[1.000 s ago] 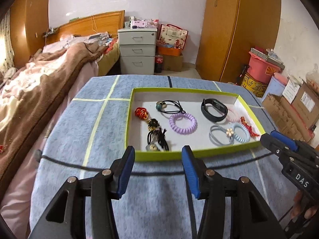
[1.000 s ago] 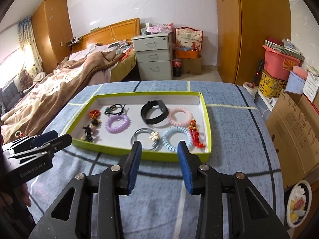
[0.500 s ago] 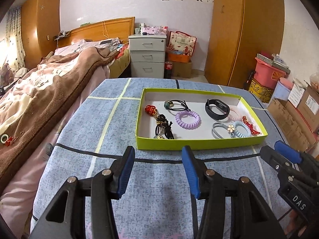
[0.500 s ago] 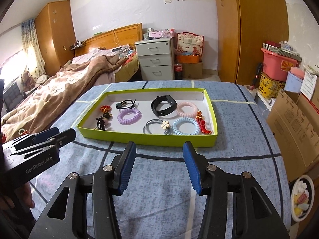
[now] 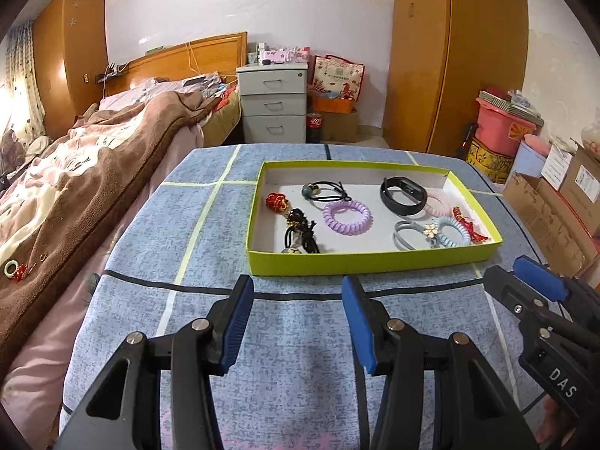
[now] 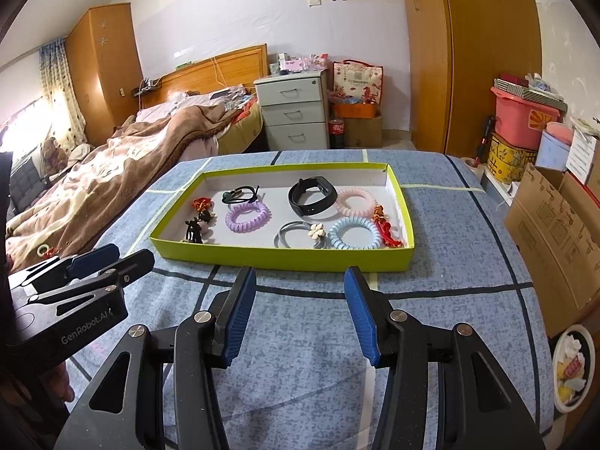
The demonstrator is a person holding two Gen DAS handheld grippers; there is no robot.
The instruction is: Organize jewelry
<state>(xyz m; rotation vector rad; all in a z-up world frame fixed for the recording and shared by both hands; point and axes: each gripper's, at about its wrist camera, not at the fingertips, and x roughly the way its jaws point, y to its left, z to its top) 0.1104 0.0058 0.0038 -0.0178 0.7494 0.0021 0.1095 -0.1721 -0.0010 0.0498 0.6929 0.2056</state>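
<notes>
Both tools hung over the blue checked tablecloth (image 5: 300, 337), short of the green tray (image 6: 285, 258), and neither held anything. The left gripper (image 5: 296, 318) had its blue pads spread wide apart, and the right gripper (image 6: 300, 311) stood the same way, jaws parted with only cloth showing between them.

All the jewelry in view lay inside the tray. A black wristband (image 6: 312, 195) sat near the far middle, with a pink coil band (image 6: 355, 201) just beside it on the right and a red tassel charm (image 6: 386, 225) along the right wall. Nearer the front edge lay a light blue coil band (image 6: 354, 233) and a grey hair tie with a white flower (image 6: 300, 234). A purple coil band (image 6: 247, 217) rested toward the left, with a black hair tie (image 6: 240, 195) behind it, a small red ornament (image 6: 202, 204) and a tangle of dark pieces (image 6: 195, 228) by the left wall.

Judging from this, the sorting looked finished or close to it: no piece remained loose on the cloth, and the items lay spaced apart. Whether any regrouping was left could not be told.
</notes>
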